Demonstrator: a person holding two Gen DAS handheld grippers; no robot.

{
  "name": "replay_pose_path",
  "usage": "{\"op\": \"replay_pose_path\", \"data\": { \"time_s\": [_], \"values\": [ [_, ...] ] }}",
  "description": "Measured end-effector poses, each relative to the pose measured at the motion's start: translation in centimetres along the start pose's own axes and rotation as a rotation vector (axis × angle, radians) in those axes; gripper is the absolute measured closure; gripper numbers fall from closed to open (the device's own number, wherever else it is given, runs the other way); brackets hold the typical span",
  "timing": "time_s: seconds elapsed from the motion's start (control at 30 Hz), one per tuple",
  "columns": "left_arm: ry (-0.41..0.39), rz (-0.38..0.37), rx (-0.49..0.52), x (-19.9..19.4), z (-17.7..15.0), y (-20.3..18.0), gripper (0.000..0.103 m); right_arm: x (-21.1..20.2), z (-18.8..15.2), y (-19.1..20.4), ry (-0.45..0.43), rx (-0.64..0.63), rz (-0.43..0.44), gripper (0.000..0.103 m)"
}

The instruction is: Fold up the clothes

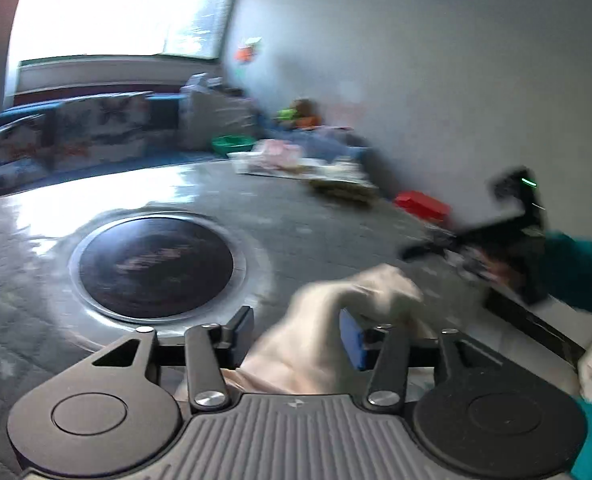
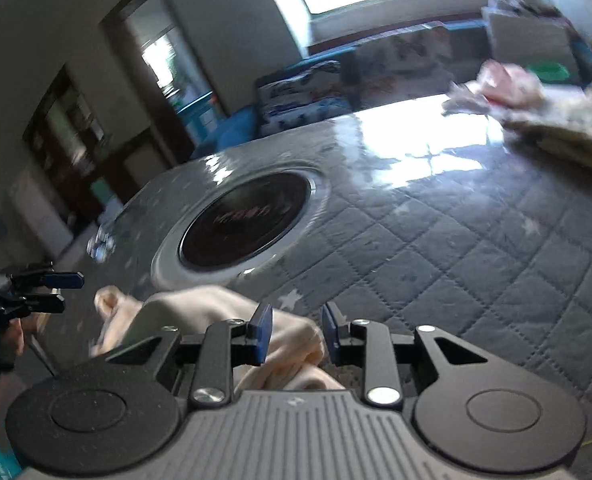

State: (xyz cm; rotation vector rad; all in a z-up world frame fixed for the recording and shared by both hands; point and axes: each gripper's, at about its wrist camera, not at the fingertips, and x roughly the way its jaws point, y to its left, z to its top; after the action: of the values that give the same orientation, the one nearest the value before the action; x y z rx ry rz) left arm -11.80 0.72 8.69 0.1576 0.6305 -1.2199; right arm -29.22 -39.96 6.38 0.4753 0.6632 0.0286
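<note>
A cream garment lies bunched on the grey quilted table cover. My left gripper is open, its blue pads wide apart on either side of the cloth. My right gripper is open too, with a fold of the same cream garment between and under its fingers. Each gripper shows in the other's view: the right one at the right, the left one at the left. Both views are blurred by motion.
A dark round inset with a metal rim sits in the table. A pile of other clothes lies at the far edge. A red box is near the wall. A patterned sofa stands under the window.
</note>
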Motion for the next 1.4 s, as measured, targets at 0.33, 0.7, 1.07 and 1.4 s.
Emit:
{"op": "replay_pose_path", "data": {
  "time_s": [0.33,0.7,1.07,1.4],
  "values": [
    [0.245,0.092,-0.052,5.6,-0.5,1.1,0.048,1.5,-0.4,-2.0,0.030,0.142,0.043,0.074],
    [0.264,0.074,-0.033,4.9,-2.2,1.0,0.062,2.6,-1.0,0.2,0.051,0.050,0.050,0.086],
    [0.198,0.191,0.133,4.7,-1.9,-1.0,0.083,2.1,0.4,2.6,0.037,-0.081,-0.002,0.094],
    [0.099,0.308,0.115,5.0,0.5,1.0,0.095,2.4,4.1,4.5,-0.008,-0.204,-0.075,0.095]
  ]
}}
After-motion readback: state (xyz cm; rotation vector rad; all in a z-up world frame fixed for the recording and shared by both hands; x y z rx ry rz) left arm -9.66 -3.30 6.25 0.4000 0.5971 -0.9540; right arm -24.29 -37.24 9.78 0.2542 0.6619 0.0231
